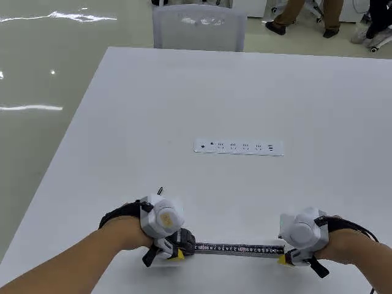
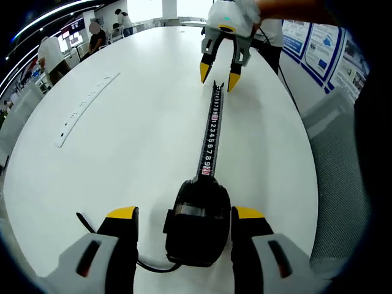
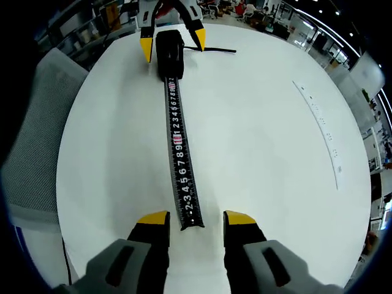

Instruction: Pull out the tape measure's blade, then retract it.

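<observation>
A black tape measure case (image 1: 184, 241) lies on the white table (image 1: 245, 92) near its front edge. Its blade (image 1: 239, 248) is drawn out to the right and lies flat. In the left gripper view the case (image 2: 197, 220) sits between the yellow-tipped jaws of my left gripper (image 2: 185, 214), which is open, with a gap on the left side. The blade (image 2: 211, 131) runs away to my right gripper (image 2: 219, 76). In the right gripper view the blade's end (image 3: 190, 222) rests on the table between the jaws of my open right gripper (image 3: 196, 219), untouched. The case (image 3: 169, 54) is at the far end.
A white power strip (image 1: 239, 147) lies flat mid-table. A grey chair (image 1: 199, 27) stands at the far edge, and another mesh chair (image 3: 37, 122) stands by the near edge. A thin black cord (image 1: 160, 191) lies near the left gripper (image 1: 179, 246). People stand in the background.
</observation>
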{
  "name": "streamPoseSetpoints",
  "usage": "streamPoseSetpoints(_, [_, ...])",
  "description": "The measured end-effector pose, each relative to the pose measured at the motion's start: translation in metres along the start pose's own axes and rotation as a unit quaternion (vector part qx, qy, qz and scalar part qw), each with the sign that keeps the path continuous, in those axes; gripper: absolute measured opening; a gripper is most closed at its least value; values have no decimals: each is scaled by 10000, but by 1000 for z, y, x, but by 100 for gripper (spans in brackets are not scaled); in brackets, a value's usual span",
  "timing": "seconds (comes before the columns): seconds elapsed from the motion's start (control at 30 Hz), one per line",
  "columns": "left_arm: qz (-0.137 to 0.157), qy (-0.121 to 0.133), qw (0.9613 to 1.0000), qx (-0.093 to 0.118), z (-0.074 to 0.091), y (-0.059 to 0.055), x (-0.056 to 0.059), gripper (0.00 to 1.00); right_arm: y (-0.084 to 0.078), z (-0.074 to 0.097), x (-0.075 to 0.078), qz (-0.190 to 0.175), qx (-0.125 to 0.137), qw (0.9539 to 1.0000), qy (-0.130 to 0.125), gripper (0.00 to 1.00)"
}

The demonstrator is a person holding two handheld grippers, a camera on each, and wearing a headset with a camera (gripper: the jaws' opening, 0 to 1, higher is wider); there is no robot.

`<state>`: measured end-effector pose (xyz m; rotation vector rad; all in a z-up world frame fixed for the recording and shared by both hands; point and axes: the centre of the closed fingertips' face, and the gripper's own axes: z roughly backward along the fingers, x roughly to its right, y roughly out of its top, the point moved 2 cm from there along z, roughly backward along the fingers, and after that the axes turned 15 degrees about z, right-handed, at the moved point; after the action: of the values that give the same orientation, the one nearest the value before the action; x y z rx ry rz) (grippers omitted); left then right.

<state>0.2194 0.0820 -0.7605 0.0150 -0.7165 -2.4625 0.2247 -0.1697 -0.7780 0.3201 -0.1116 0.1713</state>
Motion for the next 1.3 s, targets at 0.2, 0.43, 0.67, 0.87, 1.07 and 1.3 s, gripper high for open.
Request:
streamPoseSetpoints(0.2, [-9, 610, 9975, 357, 12, -7, -23, 88, -3, 6, 2, -247, 104, 9995, -179, 43])
streamPoseSetpoints(0.43, [768, 882, 9905, 727, 35, -29, -38, 99, -11, 11, 1, -633, 279, 9970, -354, 74])
streamPoseSetpoints(0.67, [949, 889, 9878, 863, 56, -48, -34, 99, -13, 17, 2, -1009, 438, 9906, -815, 87])
streamPoseSetpoints(0.87, [1480, 987, 9765, 1220, 73, -59, -32, 99, -19, 22, -3, -1606, 810, 9778, -1074, 99])
streamPoseSetpoints(1.07, [1621, 1337, 9646, 1591, 96, -71, -35, 99, -19, 41, 1, -2367, 1499, 9459, -1635, 100])
streamPoseSetpoints(1.3, [1824, 1365, 9512, 2083, 119, -80, -22, 99, -38, 53, -16, -2691, 1443, 9286, -2111, 100])
